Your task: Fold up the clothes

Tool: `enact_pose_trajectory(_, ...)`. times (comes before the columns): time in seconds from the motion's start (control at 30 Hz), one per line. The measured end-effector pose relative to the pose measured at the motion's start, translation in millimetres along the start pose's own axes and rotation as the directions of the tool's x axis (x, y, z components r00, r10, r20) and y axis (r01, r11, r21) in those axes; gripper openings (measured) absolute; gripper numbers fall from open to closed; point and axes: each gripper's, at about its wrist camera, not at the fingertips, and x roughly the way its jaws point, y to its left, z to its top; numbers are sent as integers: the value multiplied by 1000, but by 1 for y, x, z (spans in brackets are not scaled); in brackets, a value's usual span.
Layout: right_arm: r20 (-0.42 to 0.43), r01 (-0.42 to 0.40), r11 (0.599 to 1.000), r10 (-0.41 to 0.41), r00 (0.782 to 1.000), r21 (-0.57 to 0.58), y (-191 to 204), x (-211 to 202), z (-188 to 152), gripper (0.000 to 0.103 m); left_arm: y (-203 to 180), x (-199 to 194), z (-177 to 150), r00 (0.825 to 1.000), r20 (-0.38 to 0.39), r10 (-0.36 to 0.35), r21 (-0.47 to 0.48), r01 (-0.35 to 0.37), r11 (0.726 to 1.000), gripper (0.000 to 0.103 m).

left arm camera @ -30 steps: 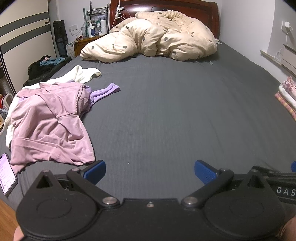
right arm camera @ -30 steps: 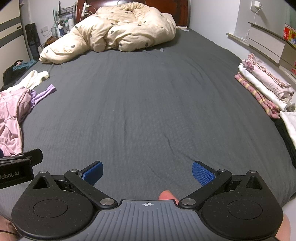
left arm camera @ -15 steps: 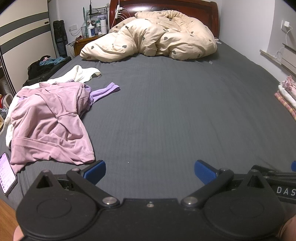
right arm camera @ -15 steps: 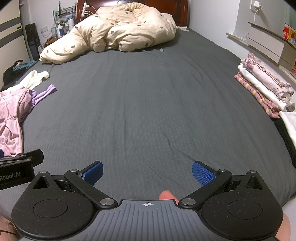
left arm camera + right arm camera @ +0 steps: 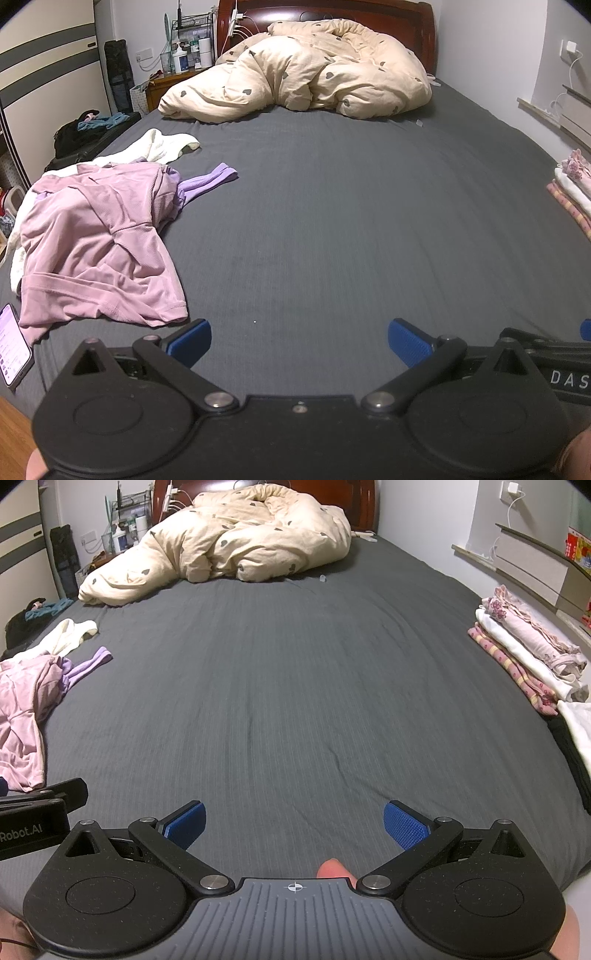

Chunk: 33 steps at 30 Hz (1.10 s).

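- Grey sheet covers the bed [image 5: 332, 206], and its wide middle lies bare between two groups of clothes.
- Both tools hover low over the near edge of the bed, side by side and pointing toward the headboard [image 5: 325, 11].
- The left gripper [image 5: 299, 339] is released, its blue pads spread wide with only sheet between them; it grasps nothing.
- The right gripper [image 5: 293, 821] is likewise released and empty, and a fingertip [image 5: 332, 867] shows at its body between the two arms.
- A crumpled pink top [image 5: 99, 251] lies at the left edge of the bed, near the near-left corner, just beyond the left gripper's left pad but not touching it.
- A purple garment [image 5: 207, 179] pokes out from under the pink top toward the middle of the bed.
- A cream garment [image 5: 166, 144] lies just past these, further along the left edge.
- A stack of folded clothes [image 5: 524, 653] sits at the right edge of the bed, well apart from the pink top.
- Just nearer on that edge lie a white piece [image 5: 580, 727] and a black piece [image 5: 569, 760].
- A cream duvet [image 5: 314, 74] with dark hearts is bunched at the head of the bed.
- A phone [image 5: 13, 347] with a lit screen rests at the near-left corner, beside the pink top.
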Motion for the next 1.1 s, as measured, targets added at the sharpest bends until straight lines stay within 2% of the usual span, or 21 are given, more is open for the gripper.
enact_pose_trajectory(0.67,-5,-1,1000,1,1000,-10,3,1,0,103,2,2,1,1000,-5,-2,0,2,1000,103)
enact_pose_trajectory(1.1,8,5,1000,-5,1000,-16,7,2,2,103,3,7,1,1000,-15,24,-6,-24,1000,103)
